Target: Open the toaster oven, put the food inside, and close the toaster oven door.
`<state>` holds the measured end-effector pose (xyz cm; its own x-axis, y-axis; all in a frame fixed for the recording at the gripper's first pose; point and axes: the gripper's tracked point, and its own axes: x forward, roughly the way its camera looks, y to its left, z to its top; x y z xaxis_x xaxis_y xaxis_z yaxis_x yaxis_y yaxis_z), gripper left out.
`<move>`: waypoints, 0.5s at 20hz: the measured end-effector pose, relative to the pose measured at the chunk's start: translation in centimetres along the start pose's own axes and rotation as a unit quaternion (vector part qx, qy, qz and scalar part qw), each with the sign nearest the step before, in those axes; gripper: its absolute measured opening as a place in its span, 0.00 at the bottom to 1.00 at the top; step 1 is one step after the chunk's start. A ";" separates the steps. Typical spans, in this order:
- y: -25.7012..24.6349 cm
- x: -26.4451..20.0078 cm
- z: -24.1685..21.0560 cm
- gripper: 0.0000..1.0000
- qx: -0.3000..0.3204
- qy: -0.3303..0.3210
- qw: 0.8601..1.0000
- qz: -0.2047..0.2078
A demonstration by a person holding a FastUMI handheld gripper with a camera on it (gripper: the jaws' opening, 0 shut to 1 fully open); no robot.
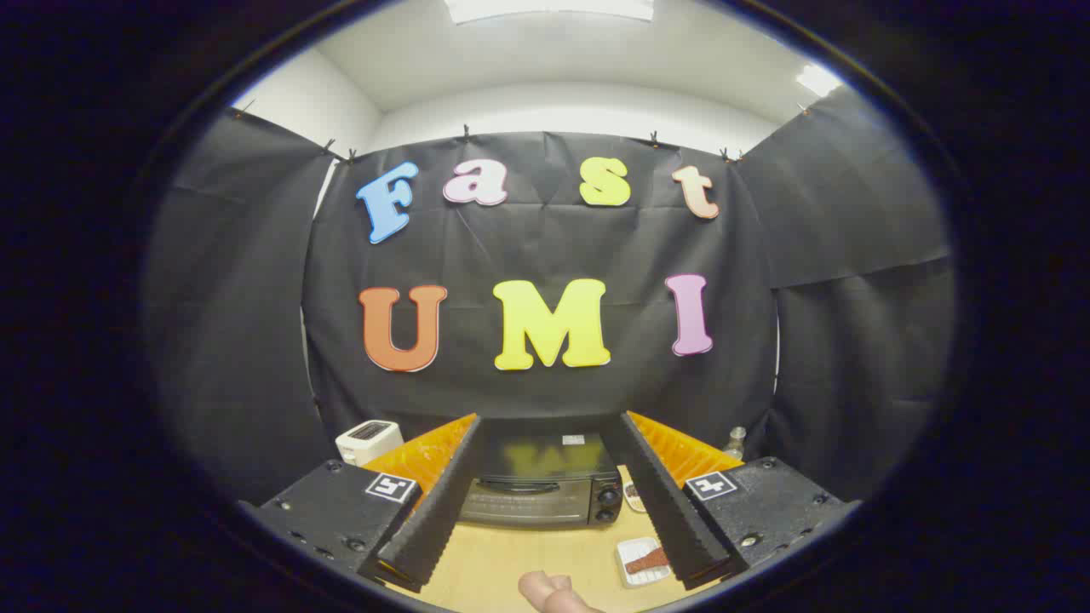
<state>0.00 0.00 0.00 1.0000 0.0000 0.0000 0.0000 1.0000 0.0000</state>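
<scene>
A black toaster oven (538,481) stands on the wooden table (528,558) against the booth's back wall, with its glass door shut and its knobs on its right side. It lies beyond my fingers and between them. A small white tray with food (643,561) rests on the table in front of the oven's right side, just inside my right finger (673,511). My gripper (546,421) is open, held well above the table, with nothing between its fingers.
A white pop-up toaster (368,441) stands left of the oven, behind my left finger. A small bottle (734,443) stands at the back right. A small dish (633,495) lies just right of the oven. A person's hand (552,592) rests at the table's near edge.
</scene>
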 end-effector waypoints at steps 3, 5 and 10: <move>0.4 -0.4 0.3 1.00 -0.002 -0.005 1.000 0.003; 0.8 -0.4 0.3 1.00 -0.002 -0.005 1.000 0.006; 0.7 0.2 0.1 1.00 0.000 -0.010 1.000 -0.004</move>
<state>0.25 0.73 0.09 0.9998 -0.0077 0.0194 0.0077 1.0000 0.0002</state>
